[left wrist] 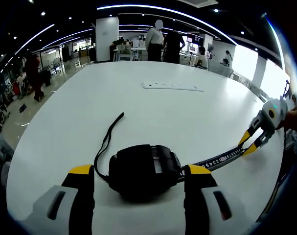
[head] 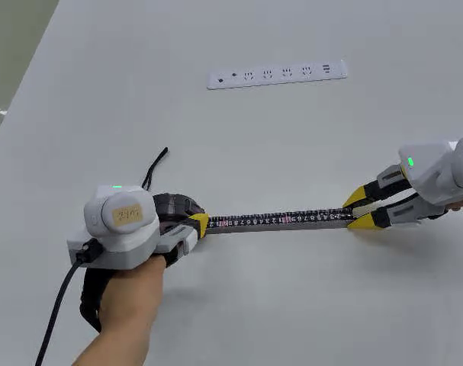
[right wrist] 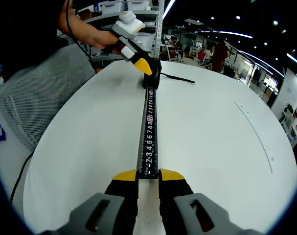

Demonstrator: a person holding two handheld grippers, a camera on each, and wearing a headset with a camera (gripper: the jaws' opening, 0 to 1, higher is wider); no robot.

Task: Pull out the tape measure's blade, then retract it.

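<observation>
Tape measure (head: 176,207) case sits clamped between the left gripper (left wrist: 141,172) jaws. Blade (right wrist: 149,132) runs straight ahead from the right gripper (right wrist: 148,175), whose jaws are pinched nearly closed on its tip. Pull-out looks done or close; retract remains. End hook is hidden between the jaws, and I can't make out a lock button.

A black case (head: 178,207) trails a black strap (head: 155,166). Its dark blade (right wrist: 149,137) carries white numerals broken by red marks. The left gripper (left wrist: 141,171) and right gripper (right wrist: 148,175) are pale grey with yellow tips, each showing a green light. The table (head: 254,305) is pale grey and the power strip (head: 277,74) white.
</observation>
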